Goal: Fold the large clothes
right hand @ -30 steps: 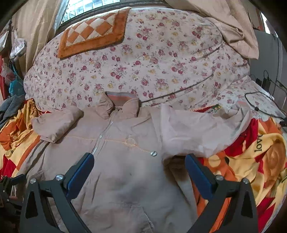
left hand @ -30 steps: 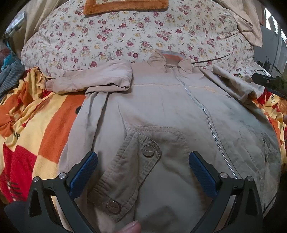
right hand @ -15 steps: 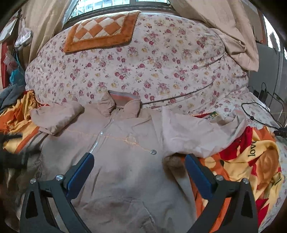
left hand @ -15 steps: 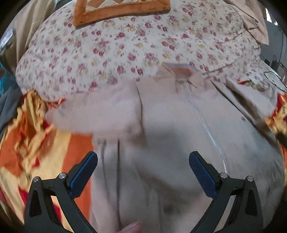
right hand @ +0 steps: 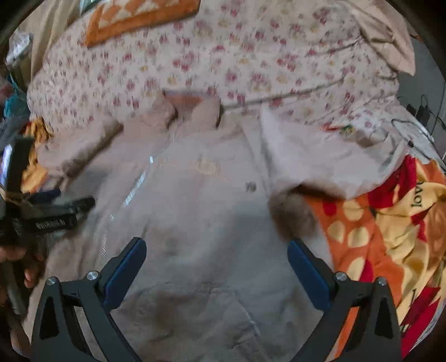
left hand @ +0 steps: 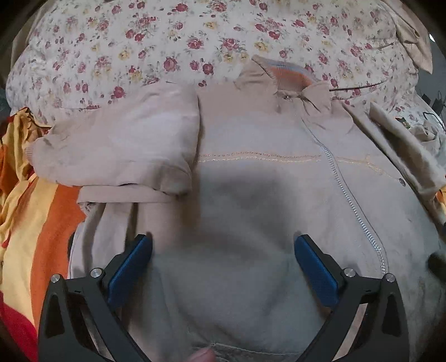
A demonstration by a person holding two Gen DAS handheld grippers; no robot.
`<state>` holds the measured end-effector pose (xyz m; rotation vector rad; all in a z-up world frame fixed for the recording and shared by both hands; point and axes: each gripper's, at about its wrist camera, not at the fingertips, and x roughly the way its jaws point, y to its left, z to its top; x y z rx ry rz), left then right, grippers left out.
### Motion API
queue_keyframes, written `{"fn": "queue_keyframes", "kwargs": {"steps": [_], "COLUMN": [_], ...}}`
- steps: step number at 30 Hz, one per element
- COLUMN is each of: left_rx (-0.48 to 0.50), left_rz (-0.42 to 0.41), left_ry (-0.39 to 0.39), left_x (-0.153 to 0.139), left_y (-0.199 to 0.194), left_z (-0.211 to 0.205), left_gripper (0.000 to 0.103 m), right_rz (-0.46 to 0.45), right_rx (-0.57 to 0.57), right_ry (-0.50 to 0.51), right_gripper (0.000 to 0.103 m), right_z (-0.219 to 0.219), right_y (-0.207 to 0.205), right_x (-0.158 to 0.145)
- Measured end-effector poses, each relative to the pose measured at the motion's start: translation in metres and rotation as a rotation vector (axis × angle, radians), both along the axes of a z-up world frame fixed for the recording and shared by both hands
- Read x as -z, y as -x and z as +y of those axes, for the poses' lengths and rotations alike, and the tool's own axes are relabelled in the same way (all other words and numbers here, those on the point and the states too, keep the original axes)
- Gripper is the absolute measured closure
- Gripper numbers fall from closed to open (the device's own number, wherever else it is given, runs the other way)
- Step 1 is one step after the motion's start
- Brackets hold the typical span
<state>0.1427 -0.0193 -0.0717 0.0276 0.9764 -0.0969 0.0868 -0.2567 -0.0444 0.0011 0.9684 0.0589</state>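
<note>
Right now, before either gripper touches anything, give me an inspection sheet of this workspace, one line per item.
Surface: bed with an orange, yellow and red blanket in front and a floral quilt behind.
Job's things: beige zip jacket lying front up, zipped, collar toward the quilt; one sleeve folded across at its side, the other sleeve spread out over the blanket.
Clutter: orange checked cloth on the quilt; beige fabric draped at the far right.
Grippers: left gripper and right gripper both open above the jacket, holding nothing.
Cables: black cable at the bed's right edge.
Surroundings: too blurred to tell.
</note>
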Motion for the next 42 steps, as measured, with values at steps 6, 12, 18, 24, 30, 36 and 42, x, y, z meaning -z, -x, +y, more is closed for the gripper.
{"fn": "queue_keyframes", "kwargs": {"steps": [6, 12, 18, 24, 30, 36, 42], "left_rx": [-0.005, -0.004, 0.001, 0.004, 0.006, 0.003, -0.107], "left_rz": [-0.021, -0.029, -0.032, -0.021, -0.016, -0.022, -0.083], "left_ry": [-0.005, -0.009, -0.006, 0.013, 0.006, 0.040, 0.185], "left_x": [0.000, 0.000, 0.001, 0.001, 0.001, -0.004, -0.047], "left_y": [0.003, 0.005, 0.005, 0.004, 0.003, 0.005, 0.003], "left_z": [0.000, -0.001, -0.001, 0.002, 0.001, 0.007, 0.064], "left_gripper": [0.007, 0.007, 0.007, 0.007, 0.007, 0.011, 0.012], "right_rz": [0.079, 0.063, 0.056, 0.048, 0.046, 0.043, 0.049], "right_rx": [-0.001, 0.013, 0.001, 0.001, 0.000, -0.001, 0.005], "right_ry": [0.015, 0.011, 0.031, 0.032, 0.031, 0.030, 0.032], "right_gripper": [0.000, 0.000, 0.000, 0.000, 0.000, 0.000, 0.000], "right_z": [0.007, 0.008, 0.006, 0.008, 0.008, 0.008, 0.008], "right_y": [-0.006, -0.005, -0.003, -0.002, -0.002, -0.002, -0.003], "right_x": [0.022, 0.024, 0.023, 0.023, 0.023, 0.022, 0.021]}}
